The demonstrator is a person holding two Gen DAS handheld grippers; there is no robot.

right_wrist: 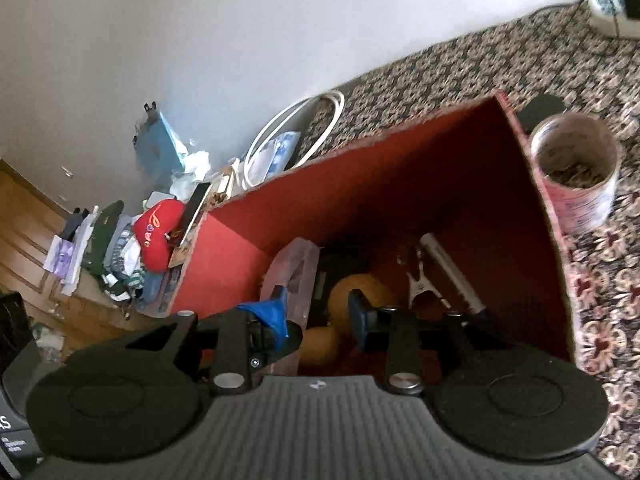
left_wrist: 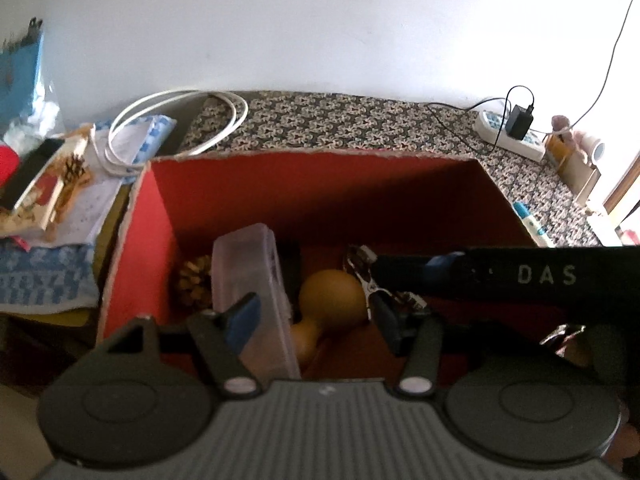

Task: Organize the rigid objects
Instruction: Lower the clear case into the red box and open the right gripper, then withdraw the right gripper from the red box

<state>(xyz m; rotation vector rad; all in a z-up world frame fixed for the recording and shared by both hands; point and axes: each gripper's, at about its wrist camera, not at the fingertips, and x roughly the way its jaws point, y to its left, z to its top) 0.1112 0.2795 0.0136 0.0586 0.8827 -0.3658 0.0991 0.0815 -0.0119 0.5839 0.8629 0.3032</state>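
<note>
An open box (left_wrist: 160,200) is set on a patterned cloth (left_wrist: 340,124) before a wall (left_wrist: 320,20). Inside it, 5 things are seen: a pine cone (left_wrist: 192,282) at the left wall, a clear case (left_wrist: 256,276) just to its right, standing on edge, a gourd (left_wrist: 332,296) near the middle – partly behind the case – a metal clip (left_wrist: 370,276) to its right, and a pen (right_wrist: 452,272) at the right wall. A jar (right_wrist: 576,168) is placed just outside the box's right wall. Behind the left corner a coiled cable (left_wrist: 180,124) is laid. A power strip (left_wrist: 508,136) is found far right, by the wall.
</note>
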